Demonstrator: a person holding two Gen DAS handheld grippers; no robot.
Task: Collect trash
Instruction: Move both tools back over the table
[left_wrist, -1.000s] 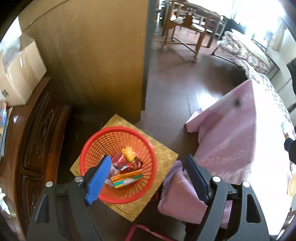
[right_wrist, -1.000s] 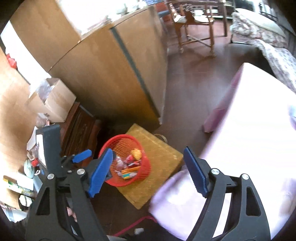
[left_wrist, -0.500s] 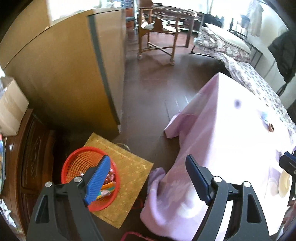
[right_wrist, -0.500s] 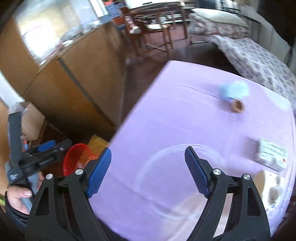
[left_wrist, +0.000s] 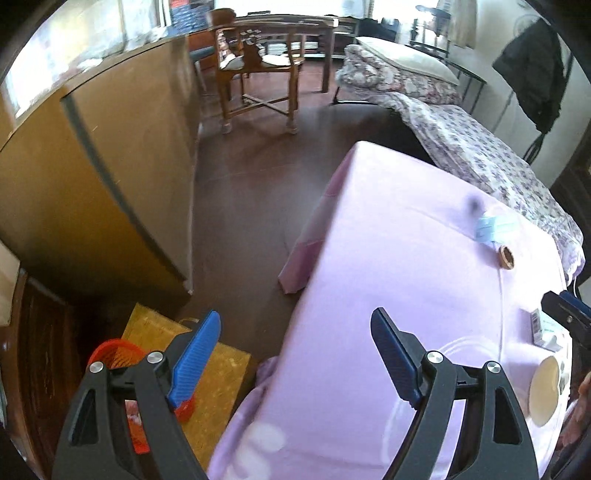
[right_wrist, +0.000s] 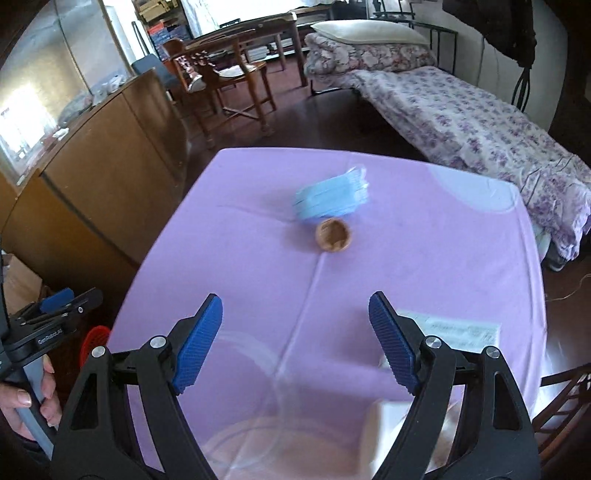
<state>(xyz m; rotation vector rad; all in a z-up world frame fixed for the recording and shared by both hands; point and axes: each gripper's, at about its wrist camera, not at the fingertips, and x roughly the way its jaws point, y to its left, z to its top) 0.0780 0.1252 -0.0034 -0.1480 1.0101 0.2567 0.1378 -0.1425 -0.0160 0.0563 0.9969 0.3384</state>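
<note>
Trash, a blue face mask (right_wrist: 331, 199) and a brown cup (right_wrist: 332, 235), lies mid-worktop (right_wrist: 443, 258). Both hand-held grippers (right_wrist: 295, 339) (left_wrist: 295, 354) are open, empty. Risk: the thin mask slipping the pads.

Left wrist view: high above bench (left_wrist: 406, 258) corner, facing down over floor and basket (left_wrist: 110, 350). Right wrist view: nearer, above bench (right_wrist: 369, 277). Shared: bench, mask (left_wrist: 493, 229) (right_wrist: 332, 199), bed.

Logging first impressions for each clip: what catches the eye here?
The lilac tablecloth fills both views, with a blue face-mask stack and a small brown cup touching it near the middle. The right gripper hangs open above it; a red basket sits on the floor to the left.
</note>
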